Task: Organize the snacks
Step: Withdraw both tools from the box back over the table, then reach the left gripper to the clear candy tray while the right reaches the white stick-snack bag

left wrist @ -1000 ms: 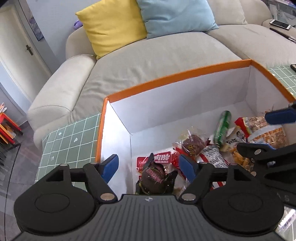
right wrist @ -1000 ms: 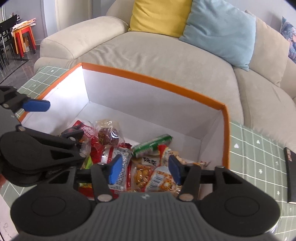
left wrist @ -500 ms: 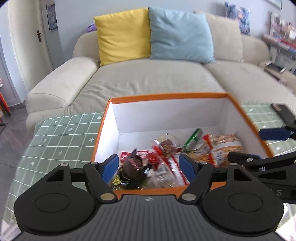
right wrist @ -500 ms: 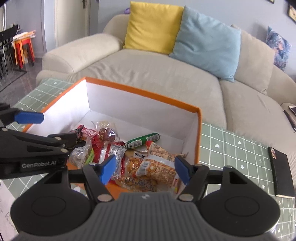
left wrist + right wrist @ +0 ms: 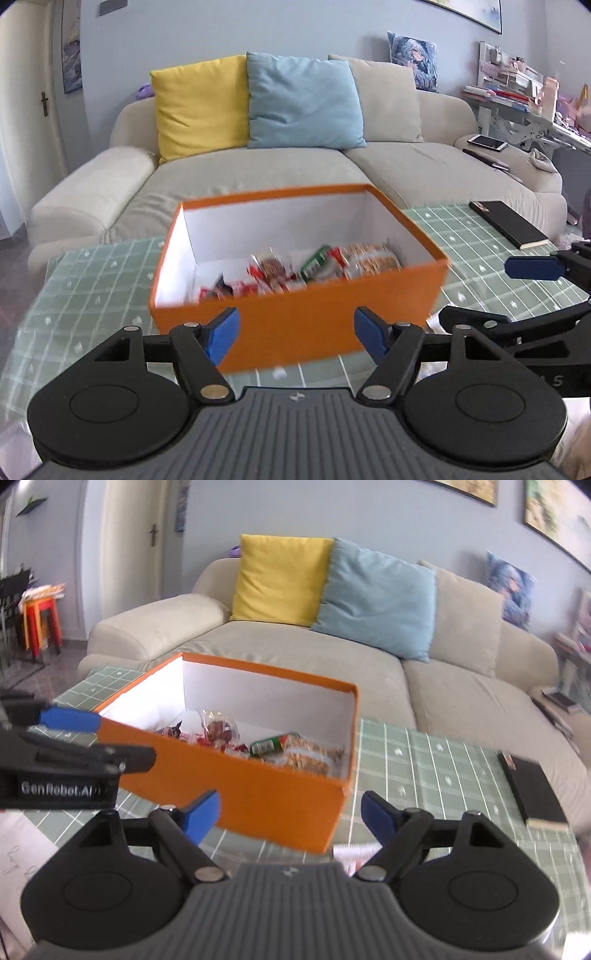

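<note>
An orange box [image 5: 295,321] with white inner walls stands on the green checked table; it shows as well in the right wrist view [image 5: 240,794]. Several snack packets [image 5: 295,273] lie inside, among them a green stick pack [image 5: 271,744] and a cracker bag [image 5: 306,757]. My left gripper [image 5: 295,334] hangs open in front of the box's near wall, nothing between its blue pads. My right gripper [image 5: 290,816] is near the box's right corner, its jaws opening, with nothing between them. Each gripper appears at the edge of the other's view.
A beige sofa [image 5: 258,173] with a yellow cushion [image 5: 201,107] and a blue cushion [image 5: 303,101] stands behind the table. A black notebook [image 5: 532,794] lies on the table to the right. White paper [image 5: 22,845] lies at the near left. A phone [image 5: 485,142] rests on the sofa arm.
Both grippers have drawn back and up out of the box, so it now stands whole in front of them. The right gripper's jaws have widened. The snacks stay in the box.
</note>
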`<move>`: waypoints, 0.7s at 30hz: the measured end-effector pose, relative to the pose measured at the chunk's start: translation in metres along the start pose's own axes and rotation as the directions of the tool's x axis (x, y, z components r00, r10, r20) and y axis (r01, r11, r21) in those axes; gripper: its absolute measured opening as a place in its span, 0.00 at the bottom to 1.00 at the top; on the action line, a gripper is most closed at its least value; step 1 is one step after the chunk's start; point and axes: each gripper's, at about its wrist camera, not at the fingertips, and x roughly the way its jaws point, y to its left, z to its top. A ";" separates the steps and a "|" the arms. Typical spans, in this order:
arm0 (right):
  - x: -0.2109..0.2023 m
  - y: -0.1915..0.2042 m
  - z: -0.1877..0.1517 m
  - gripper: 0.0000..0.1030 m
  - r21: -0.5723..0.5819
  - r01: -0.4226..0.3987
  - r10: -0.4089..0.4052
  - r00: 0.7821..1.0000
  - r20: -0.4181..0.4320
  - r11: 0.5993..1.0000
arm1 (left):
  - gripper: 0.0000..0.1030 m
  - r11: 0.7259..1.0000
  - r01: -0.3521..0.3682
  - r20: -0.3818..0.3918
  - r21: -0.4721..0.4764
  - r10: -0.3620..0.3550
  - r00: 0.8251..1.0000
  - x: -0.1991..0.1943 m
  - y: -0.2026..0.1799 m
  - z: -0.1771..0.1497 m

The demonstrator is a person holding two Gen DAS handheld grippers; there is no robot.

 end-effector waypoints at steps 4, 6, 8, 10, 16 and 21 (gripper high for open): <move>-0.014 0.001 -0.023 0.83 0.022 0.026 -0.025 1.000 -0.018 0.999 | 0.77 0.999 0.026 -0.031 -0.040 -0.028 0.999 -0.005 -0.009 -0.022; -0.019 0.001 -0.034 0.83 0.039 0.044 -0.043 0.999 -0.029 0.998 | 0.76 0.998 0.049 -0.048 -0.048 -0.052 0.998 -0.007 -0.013 -0.031; -0.021 -0.002 -0.045 0.83 0.074 0.031 -0.028 0.999 -0.044 0.997 | 0.76 0.997 0.063 -0.069 -0.044 -0.066 0.995 -0.006 -0.017 -0.039; -0.020 -0.005 -0.055 0.83 0.096 0.029 -0.023 0.998 -0.061 0.995 | 0.76 0.996 0.076 -0.092 -0.040 -0.079 0.993 -0.003 -0.020 -0.045; -0.009 -0.014 -0.078 0.80 0.111 0.068 -0.056 0.993 -0.108 0.991 | 0.70 0.990 0.129 -0.128 -0.054 -0.135 0.983 0.006 -0.028 -0.063; 0.001 -0.020 -0.084 0.76 0.074 0.109 -0.100 0.988 -0.115 0.991 | 0.69 0.986 0.158 -0.133 -0.054 -0.164 0.977 0.014 -0.035 -0.067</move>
